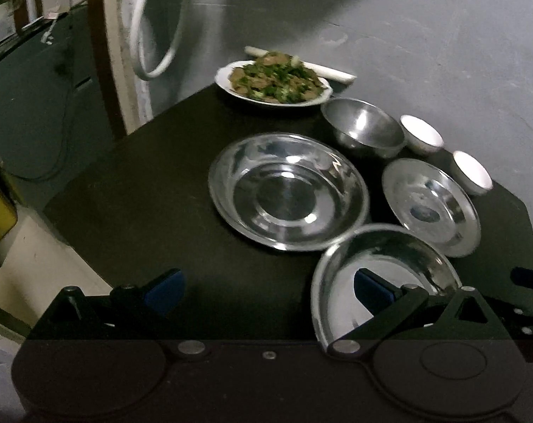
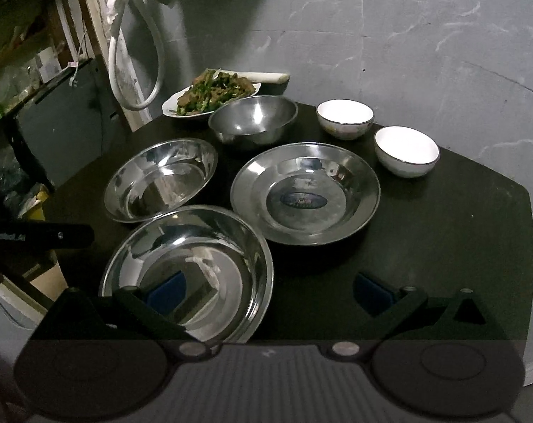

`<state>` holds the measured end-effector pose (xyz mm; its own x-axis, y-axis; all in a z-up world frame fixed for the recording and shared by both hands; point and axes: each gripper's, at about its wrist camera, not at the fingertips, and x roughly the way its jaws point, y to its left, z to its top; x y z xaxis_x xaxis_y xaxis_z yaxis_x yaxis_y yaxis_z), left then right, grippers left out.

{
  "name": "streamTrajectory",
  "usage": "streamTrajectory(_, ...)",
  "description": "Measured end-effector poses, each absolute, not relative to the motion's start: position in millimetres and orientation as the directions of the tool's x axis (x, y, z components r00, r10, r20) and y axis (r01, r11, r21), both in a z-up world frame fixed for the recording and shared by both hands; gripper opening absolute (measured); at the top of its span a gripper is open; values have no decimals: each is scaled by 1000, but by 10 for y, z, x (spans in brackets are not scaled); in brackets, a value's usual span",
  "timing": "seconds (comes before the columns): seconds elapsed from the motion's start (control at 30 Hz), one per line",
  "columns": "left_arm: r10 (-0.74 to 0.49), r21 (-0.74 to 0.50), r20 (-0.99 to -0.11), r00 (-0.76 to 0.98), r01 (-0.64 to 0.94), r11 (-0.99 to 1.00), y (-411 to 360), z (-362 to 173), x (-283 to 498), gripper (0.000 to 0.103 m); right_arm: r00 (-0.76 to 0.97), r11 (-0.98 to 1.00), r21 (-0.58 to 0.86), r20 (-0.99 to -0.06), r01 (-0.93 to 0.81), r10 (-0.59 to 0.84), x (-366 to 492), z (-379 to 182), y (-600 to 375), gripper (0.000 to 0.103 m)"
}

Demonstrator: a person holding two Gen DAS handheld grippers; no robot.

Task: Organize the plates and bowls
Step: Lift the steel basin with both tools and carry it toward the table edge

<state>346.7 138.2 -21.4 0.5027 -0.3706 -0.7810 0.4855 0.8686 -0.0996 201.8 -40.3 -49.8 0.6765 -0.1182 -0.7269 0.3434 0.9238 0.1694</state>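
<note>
1. Nearest to us in the left wrist view is the left gripper [image 1: 268, 292], its blue-padded fingers [image 1: 164, 289] spread wide apart and holding nothing; the right-hand finger sits in front of the near steel dish [image 1: 382, 282] at the lower right of the frame.
2. In the right wrist view we see the right gripper [image 2: 268, 290] likewise spread wide and empty, with its left-hand finger [image 2: 165, 289] in front of that same near steel dish [image 2: 188, 271], lower left of the frame.
3. All the tableware stands on a dark table [image 2: 442, 246] (its corners look cut off).
4. We find a wide steel plate [image 1: 287, 190] at the centre of the left view, just beside the near dish, whose rim overlaps its edge in the picture.
5. A steel plate with an oval label [image 2: 305, 192] lies at the centre of the right view, its rim close to the near dish; we cannot tell whether they touch.
6. Behind it stands a deep steel bowl [image 2: 254, 118], upright.
7. Two white bowls [image 2: 345, 118] [image 2: 407, 151] stand apart at the upper right of the right view.
8. At the table's far edge, a white plate of food [image 1: 273, 83] holds brown pieces with greens; a pale stick-like thing [image 1: 333, 72] lies just behind it.
</note>
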Motion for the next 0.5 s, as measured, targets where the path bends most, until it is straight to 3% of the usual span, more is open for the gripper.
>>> streamTrajectory(0.5,-325,-94,-752,574,394,914,1407,-317,4241,102,753,981,128,-657,148,-29,2990,-400,-448,103)
